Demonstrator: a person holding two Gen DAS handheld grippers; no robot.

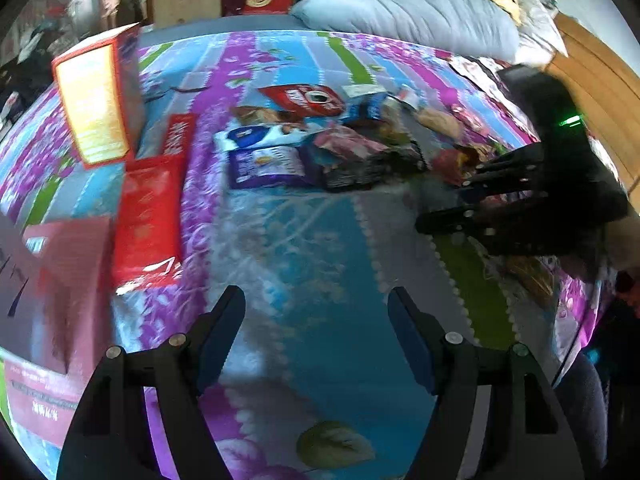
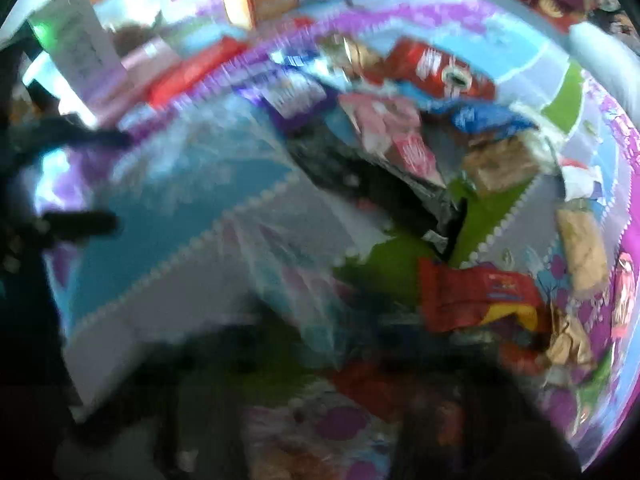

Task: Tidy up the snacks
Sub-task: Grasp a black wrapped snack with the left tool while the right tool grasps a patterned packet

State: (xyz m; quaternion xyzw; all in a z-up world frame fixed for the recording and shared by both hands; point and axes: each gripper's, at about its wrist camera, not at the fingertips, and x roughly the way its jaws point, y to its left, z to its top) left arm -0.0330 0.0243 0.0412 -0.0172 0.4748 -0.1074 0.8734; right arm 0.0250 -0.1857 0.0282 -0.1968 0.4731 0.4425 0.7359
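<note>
The snacks lie in a loose heap (image 1: 320, 140) in the middle of a bed, on a bright patchwork bedspread (image 1: 312, 248) of purple, blue and green. A red packet with a round emblem (image 1: 306, 100), a blue-and-white packet (image 1: 256, 136), a purple one (image 1: 268, 166) and a dark foil bag (image 1: 372, 168) can be made out among them. To one side stand or lie the boxes: a tall red-edged carton with a yellow face (image 1: 94, 100), tilted, and a flat red box (image 1: 150, 208) next to it.

The left gripper (image 1: 316, 336) hangs over a bare patch of bedspread on the near side of the heap, its jaws well apart with nothing between them. The right gripper (image 1: 464, 204) is at the heap's right edge, low over the packets. Its own view is too smeared to show the fingers; going by their narrow look from the left camera, the jaws are drawn together, but I cannot tell whether a packet is pinched in them. A red and yellow wrapper (image 2: 476, 300) lies closest to that camera.

To my eye this is the picking stage, with most of the pile not yet sorted. If the right gripper has caught something, the next move calls for lifting it clear without dragging its neighbours along; the left needs to reach forward to the heap before closing.
</note>
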